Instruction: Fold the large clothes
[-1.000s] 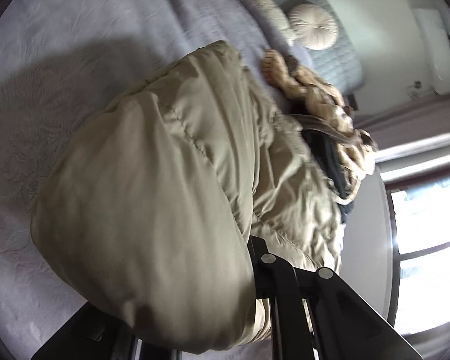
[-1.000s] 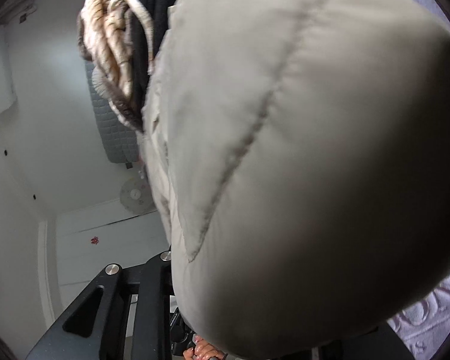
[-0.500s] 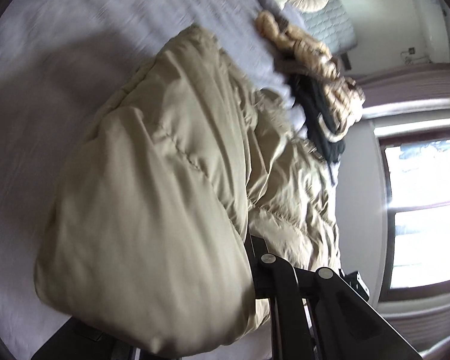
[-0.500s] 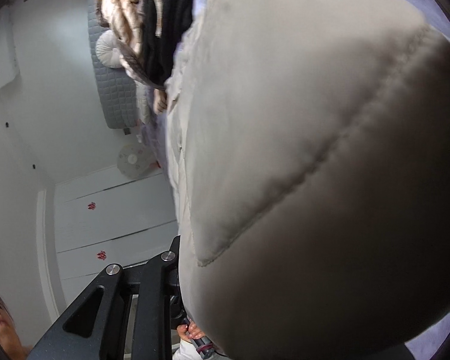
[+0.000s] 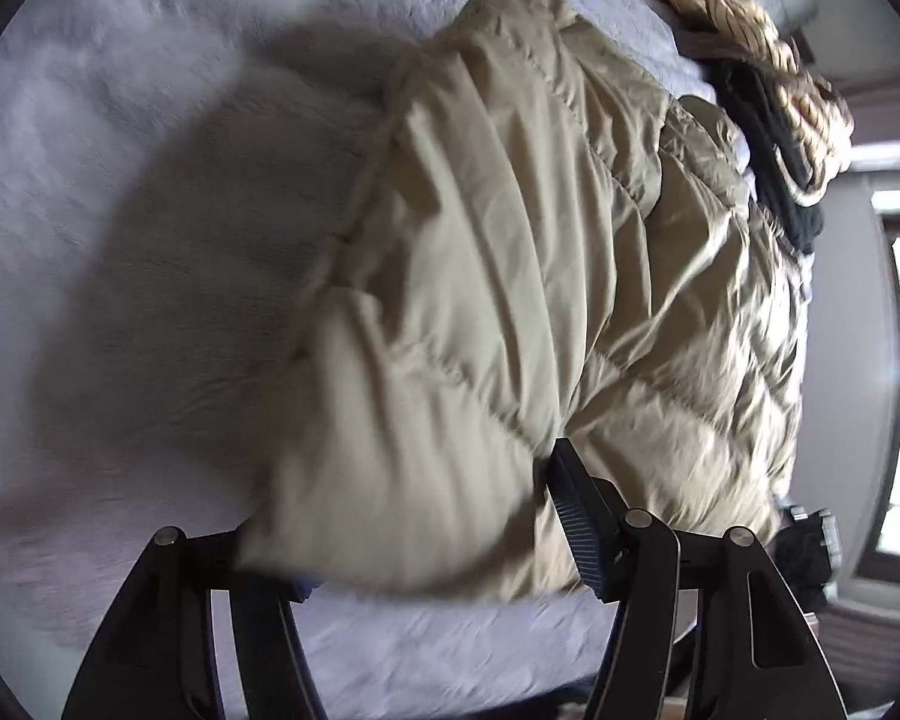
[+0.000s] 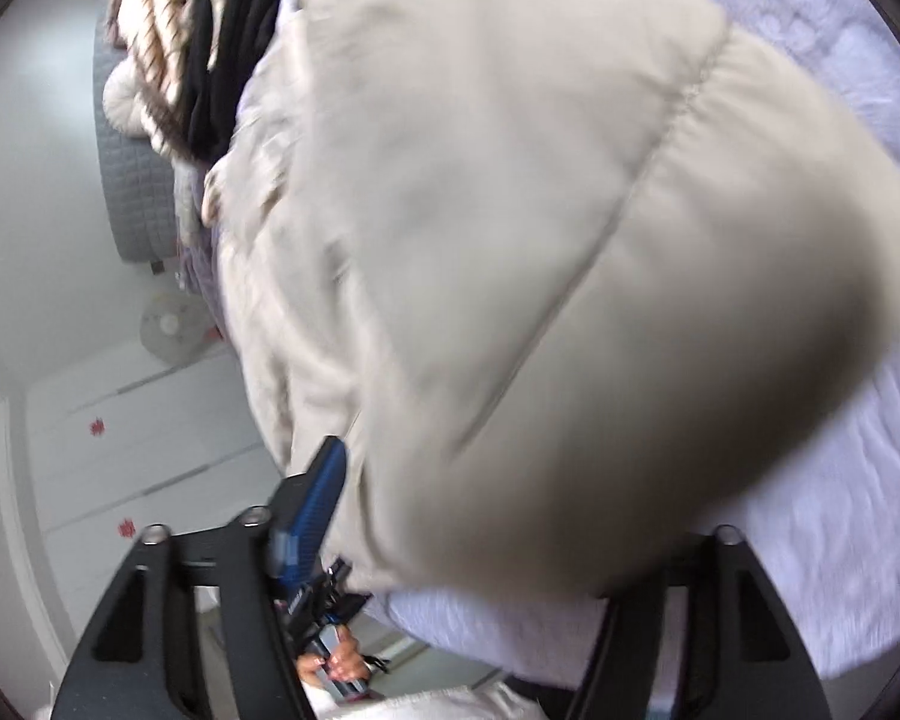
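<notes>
Puffer jacket [image 5: 510, 300] on lavender bedspread [image 5: 120, 150]

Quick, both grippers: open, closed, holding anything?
Left gripper: jaws spread wide, puffy beige jacket bulging between them, not clamped.
Right gripper: same, jaws open with the jacket between them.

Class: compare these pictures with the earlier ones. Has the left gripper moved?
Yes. In the left wrist view the braided cushion has slid to the top edge, so the left gripper, with the puffer jacket, has drawn back from it.
</notes>
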